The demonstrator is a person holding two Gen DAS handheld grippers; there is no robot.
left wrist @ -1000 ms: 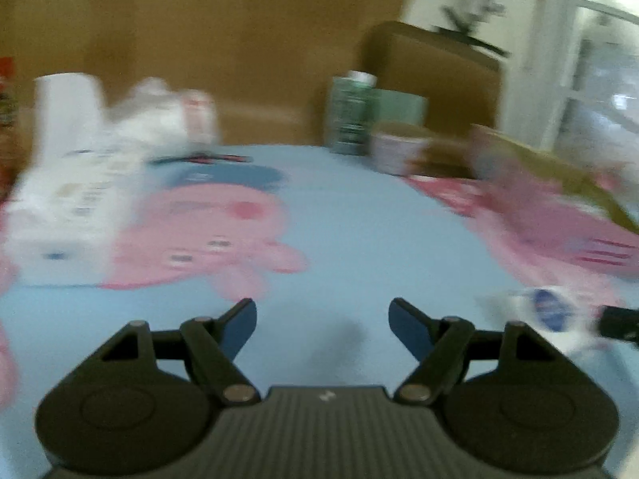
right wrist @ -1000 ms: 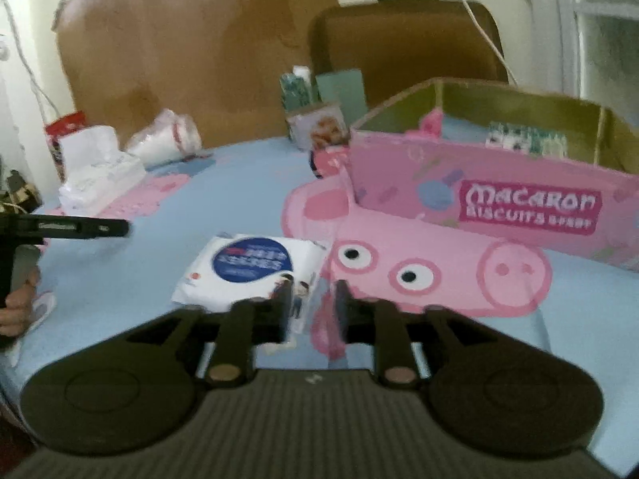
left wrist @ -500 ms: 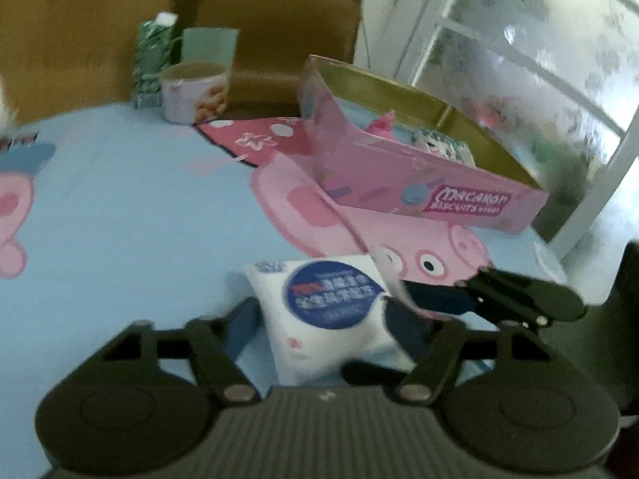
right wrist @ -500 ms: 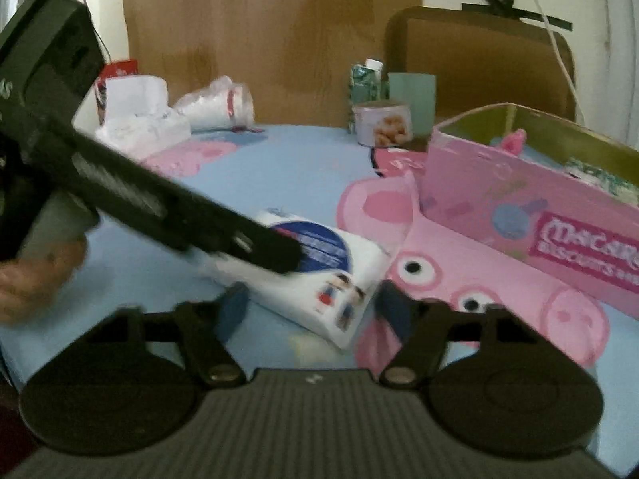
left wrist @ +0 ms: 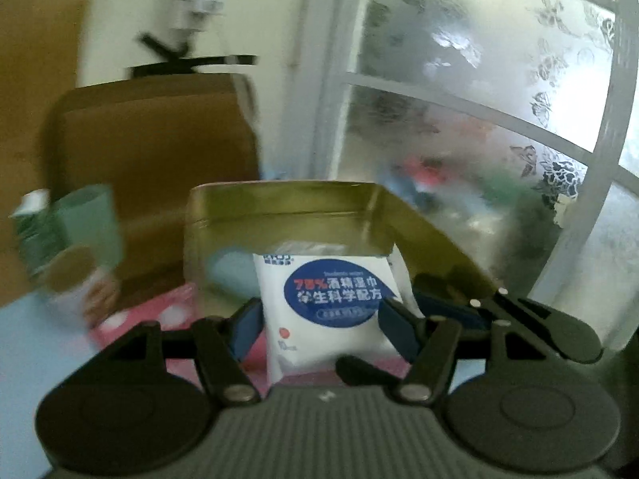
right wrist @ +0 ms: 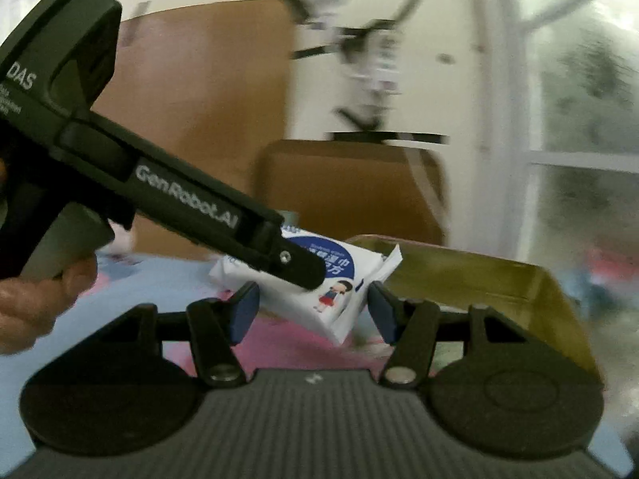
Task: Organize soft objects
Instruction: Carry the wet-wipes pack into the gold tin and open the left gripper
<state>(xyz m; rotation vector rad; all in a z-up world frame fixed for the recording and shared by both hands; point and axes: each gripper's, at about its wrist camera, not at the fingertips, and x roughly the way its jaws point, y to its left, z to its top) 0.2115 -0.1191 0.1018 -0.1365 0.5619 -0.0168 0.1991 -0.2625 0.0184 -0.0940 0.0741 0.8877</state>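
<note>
Left gripper: blue fingers closed on the two sides of a white wipes pack, holding it up off the bench with its long axis running away from the fingers toward the open gold-lined tin just beyond. Right gripper: fingers part-open and holding nothing, having just spread, the pack's lower corner hanging between them without touching. Coming move, as judged: left hand, nearer, carries the pack forward over the tin's near wall.
</note>
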